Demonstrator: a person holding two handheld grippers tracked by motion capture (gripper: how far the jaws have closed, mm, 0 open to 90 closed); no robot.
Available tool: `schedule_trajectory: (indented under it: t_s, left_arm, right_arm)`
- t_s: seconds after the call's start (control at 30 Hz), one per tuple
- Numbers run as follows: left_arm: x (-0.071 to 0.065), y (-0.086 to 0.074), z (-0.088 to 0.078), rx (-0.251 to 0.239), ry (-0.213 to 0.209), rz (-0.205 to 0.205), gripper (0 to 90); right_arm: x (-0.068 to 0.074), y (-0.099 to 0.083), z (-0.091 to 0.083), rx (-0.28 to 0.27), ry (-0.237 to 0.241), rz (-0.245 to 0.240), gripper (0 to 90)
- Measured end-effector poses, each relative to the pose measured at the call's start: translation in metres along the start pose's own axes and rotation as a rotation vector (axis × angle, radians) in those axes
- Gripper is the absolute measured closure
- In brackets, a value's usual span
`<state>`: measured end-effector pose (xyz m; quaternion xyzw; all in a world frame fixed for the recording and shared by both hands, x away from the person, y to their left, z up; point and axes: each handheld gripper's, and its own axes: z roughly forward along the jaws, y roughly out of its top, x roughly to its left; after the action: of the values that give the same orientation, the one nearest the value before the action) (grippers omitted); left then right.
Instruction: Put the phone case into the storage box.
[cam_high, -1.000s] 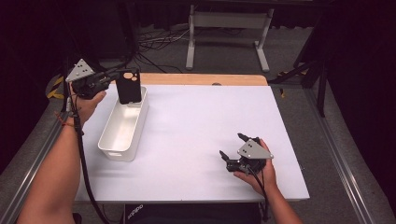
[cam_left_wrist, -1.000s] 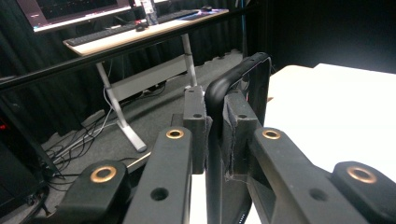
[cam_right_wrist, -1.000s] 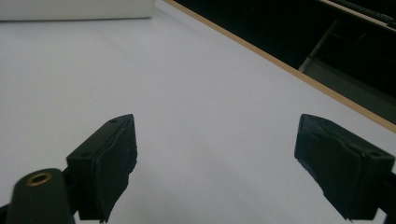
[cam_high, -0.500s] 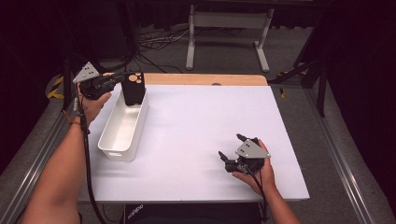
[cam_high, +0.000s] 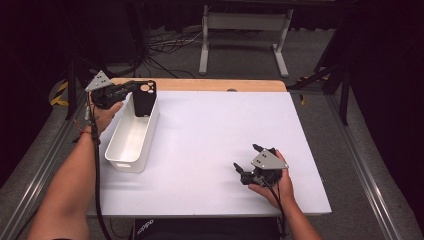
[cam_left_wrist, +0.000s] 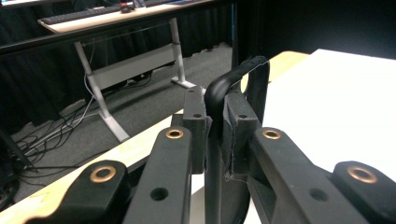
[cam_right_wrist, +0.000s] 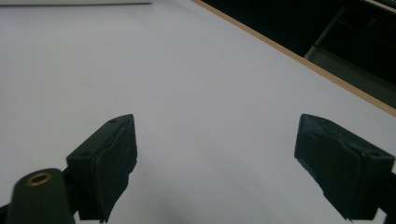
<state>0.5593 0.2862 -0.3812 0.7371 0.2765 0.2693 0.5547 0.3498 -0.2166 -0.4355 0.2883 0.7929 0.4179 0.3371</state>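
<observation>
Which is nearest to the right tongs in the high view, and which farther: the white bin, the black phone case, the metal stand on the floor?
From the right tongs:
1. White bin, left side of the table.
2. Black phone case, far-left, held by the left tongs over the bin's far end.
3. Metal stand, on the floor beyond the table.

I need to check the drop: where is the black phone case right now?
In the high view, the black phone case is at far left, clamped by the left gripper, standing upright in the far end of the white bin.

The left gripper (cam_high: 131, 89) is being held raised at the far left, its jaws clamped together. The right gripper (cam_high: 248, 165) is being rested low at the near right, jaws spread wide.
</observation>
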Motion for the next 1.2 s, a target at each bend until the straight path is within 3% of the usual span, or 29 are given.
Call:
schedule_trajectory:
  t_s: [0.17, 0.3, 0.53, 0.6, 0.9, 1.13, 1.2]
  left_arm:
    - [0.002, -0.003, 0.002, -0.016, -0.009, -0.004, 81.6]
    - [0.004, -0.011, 0.011, 0.099, 0.013, 0.019, 74.4]
    - [0.006, -0.015, 0.015, 0.129, 0.040, 0.024, 72.6]
    - [0.007, -0.016, 0.016, 0.147, 0.075, 0.029, 70.6]
    - [0.011, -0.020, 0.012, 0.171, 0.100, 0.007, 64.8]
    - [0.008, -0.015, 0.014, 0.188, 0.134, 0.046, 69.8]
    - [0.005, -0.013, 0.018, 0.199, 0.164, 0.077, 76.7]
  right_arm:
    - [0.000, 0.000, 0.000, 0.001, 0.002, -0.002, 14.0]
    - [-0.001, 0.001, 0.001, -0.006, 0.011, 0.002, 14.0]
    - [0.001, 0.000, 0.003, 0.007, 0.027, 0.002, 14.1]
    - [0.001, -0.001, 0.003, 0.008, 0.028, 0.005, 14.1]
    - [0.002, -0.002, 0.006, 0.019, 0.036, 0.000, 14.1]
    - [0.003, -0.002, 0.007, 0.024, 0.045, -0.007, 14.1]
    - [0.003, -0.003, 0.006, 0.027, 0.045, -0.009, 14.1]
